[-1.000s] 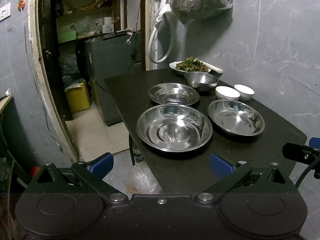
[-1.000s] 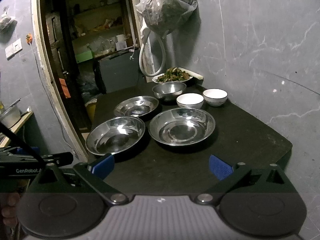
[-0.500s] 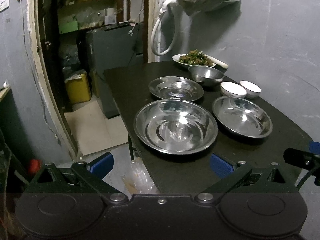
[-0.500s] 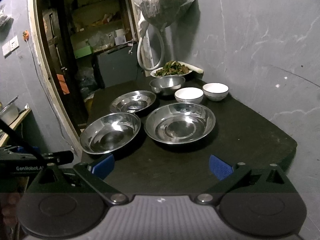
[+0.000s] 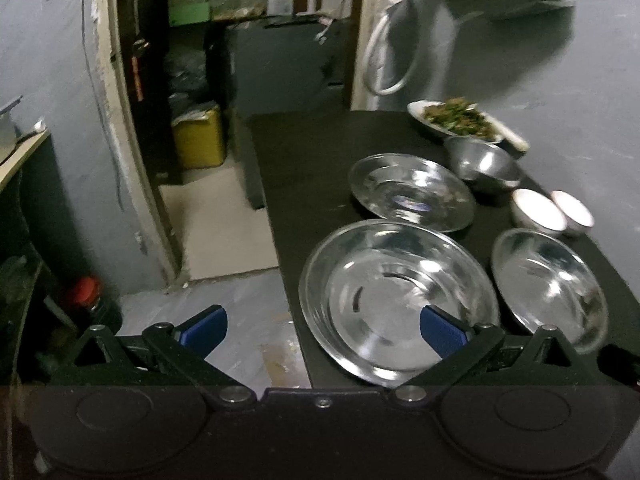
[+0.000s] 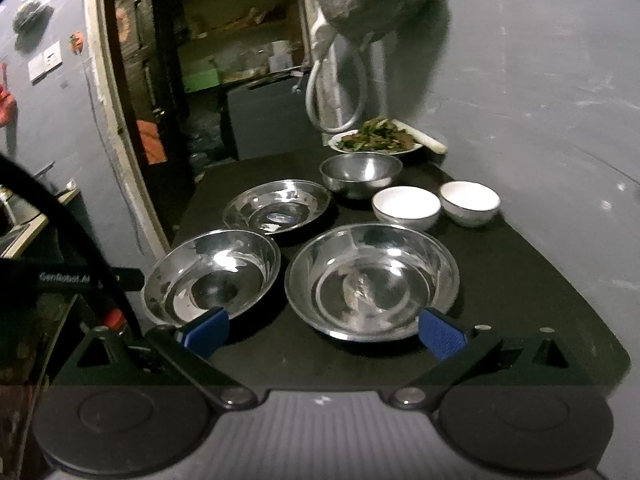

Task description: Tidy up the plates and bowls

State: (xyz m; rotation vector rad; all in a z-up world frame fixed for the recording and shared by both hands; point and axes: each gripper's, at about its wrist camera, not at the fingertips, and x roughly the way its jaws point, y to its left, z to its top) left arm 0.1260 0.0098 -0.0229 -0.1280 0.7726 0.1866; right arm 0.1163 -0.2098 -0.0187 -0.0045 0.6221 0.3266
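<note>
Both the left hand-held gripper and the right hand-held gripper were wide open and empty above the near edge of the worktop, where the steel plates lay unstacked, so probably the next move needed a first grasp on a rim.

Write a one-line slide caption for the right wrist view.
Open right gripper before two large steel basins, a steel plate, two white bowls and a dish of greens.

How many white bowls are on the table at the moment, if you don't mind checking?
2. One white bowl sits just behind the large steel dish; the other white bowl is beside it, nearer the wall. None appears hidden.
</note>
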